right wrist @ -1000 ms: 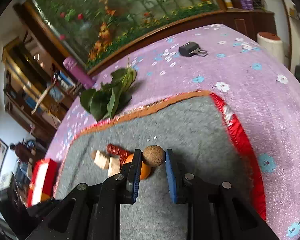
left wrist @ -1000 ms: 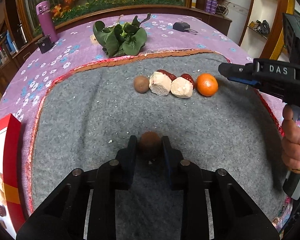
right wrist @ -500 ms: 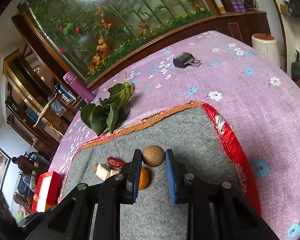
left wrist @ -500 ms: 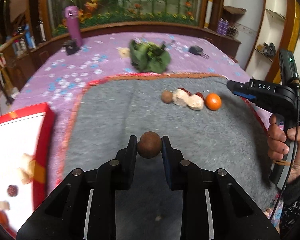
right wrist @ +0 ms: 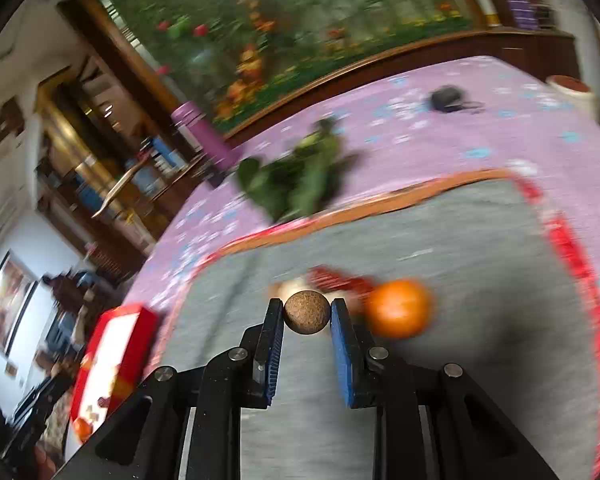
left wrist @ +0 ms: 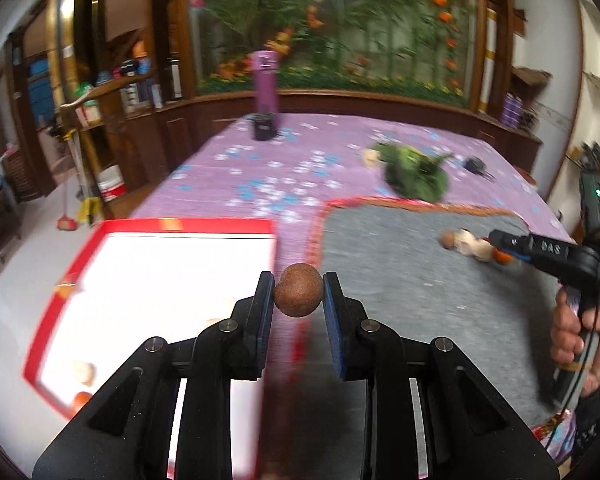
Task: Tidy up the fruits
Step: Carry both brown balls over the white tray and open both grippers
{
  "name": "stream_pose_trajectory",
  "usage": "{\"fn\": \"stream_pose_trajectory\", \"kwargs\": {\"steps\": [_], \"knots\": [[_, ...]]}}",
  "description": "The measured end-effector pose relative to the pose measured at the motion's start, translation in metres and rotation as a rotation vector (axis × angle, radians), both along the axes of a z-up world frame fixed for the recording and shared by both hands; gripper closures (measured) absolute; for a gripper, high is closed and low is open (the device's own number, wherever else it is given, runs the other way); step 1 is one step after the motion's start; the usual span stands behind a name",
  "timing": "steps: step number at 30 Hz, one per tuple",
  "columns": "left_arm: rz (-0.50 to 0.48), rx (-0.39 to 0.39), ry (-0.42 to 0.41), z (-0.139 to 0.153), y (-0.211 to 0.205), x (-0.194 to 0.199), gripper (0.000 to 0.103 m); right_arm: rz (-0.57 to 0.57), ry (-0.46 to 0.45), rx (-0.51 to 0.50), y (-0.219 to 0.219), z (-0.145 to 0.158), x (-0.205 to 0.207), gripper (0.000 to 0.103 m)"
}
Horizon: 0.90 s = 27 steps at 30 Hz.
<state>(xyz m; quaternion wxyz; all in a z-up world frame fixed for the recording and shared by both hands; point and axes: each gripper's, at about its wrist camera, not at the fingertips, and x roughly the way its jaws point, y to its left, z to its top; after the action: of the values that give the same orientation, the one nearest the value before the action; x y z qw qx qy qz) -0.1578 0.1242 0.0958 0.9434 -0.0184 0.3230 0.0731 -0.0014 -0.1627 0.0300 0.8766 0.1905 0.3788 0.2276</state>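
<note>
**A:** Right between the left gripper (left wrist: 299, 295) pads sits a brown round fruit (left wrist: 299, 290), pinched tight and carried just over the near edge of the red-rimmed box (left wrist: 76, 268), which runs off toward 9 o'clock. Guessing that's where the fruit goes, since a couple of pieces already lie in there.

**B:** Yep, and the right gripper (right wrist: 306, 314) is clamped on its own speckled brown ball (right wrist: 306, 312), hovering over the grey mat (right wrist: 480, 248). The orange (right wrist: 398, 308) sits at 3 o'clock of it.

**A:** Only the left view shows the hand (left wrist: 580, 332) on the other tool. The leafy greens (left wrist: 416, 174) lie further out, at 1 o'clock.

**B:** Right view shows the box from the side instead.
</note>
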Motion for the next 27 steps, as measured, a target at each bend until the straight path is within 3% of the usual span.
{"fn": "stream_pose_trajectory", "kwargs": {"steps": [6, 15, 27], "knots": [[0.143, 0.002, 0.0, -0.006, 0.055, -0.018, 0.079, 0.179, -0.041, -0.01, 0.089, 0.018, -0.019, 0.08], [0.235, -0.012, 0.016, -0.02, 0.1, -0.038, 0.079, 0.409, -0.098, -0.057, 0.199, 0.033, -0.056, 0.08], [0.282, -0.012, 0.047, -0.036, 0.127, -0.044, 0.079, 0.572, -0.08, -0.145, 0.271, 0.005, -0.093, 0.08]]}}
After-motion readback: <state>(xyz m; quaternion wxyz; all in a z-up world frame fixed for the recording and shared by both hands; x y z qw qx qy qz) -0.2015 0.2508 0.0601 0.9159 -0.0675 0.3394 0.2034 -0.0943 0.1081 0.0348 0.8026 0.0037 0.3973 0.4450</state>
